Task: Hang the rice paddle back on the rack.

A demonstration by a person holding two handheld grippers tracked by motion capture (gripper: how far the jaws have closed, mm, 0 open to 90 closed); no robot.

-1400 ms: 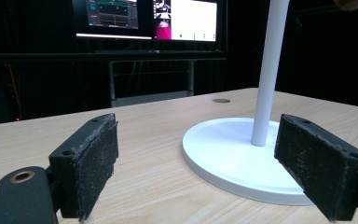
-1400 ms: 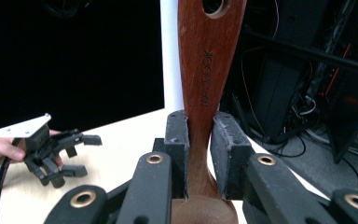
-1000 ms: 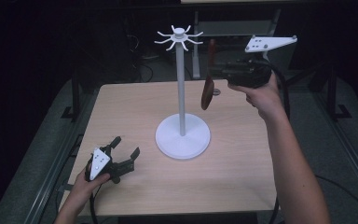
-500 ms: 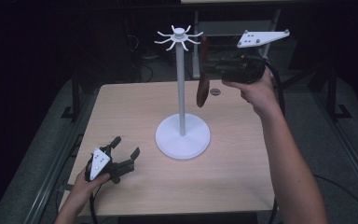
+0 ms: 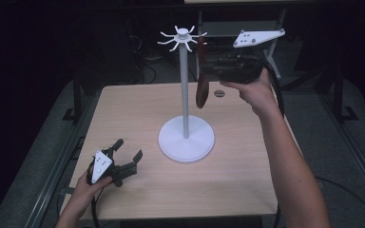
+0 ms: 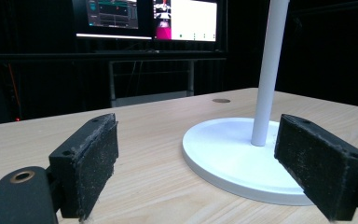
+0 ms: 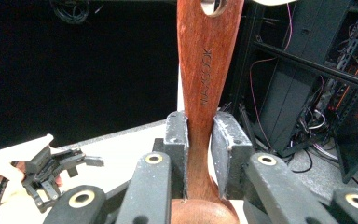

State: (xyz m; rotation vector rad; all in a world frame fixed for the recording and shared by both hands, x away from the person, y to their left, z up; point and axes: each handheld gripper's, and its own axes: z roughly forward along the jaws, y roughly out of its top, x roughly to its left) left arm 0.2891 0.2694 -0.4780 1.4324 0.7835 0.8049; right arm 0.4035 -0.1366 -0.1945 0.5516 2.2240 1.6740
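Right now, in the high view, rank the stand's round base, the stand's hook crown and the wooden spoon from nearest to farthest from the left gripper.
1. Round base: mid-table, just right of the left gripper.
2. Wooden spoon: beyond the pole, clamped in the right gripper.
3. Hook crown: top of the pole, highest and farthest.

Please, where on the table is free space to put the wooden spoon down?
The table is bare behind and left of the stand's round base, and along the near edge right of the left gripper. The crowded part is the middle, around the base and pole.
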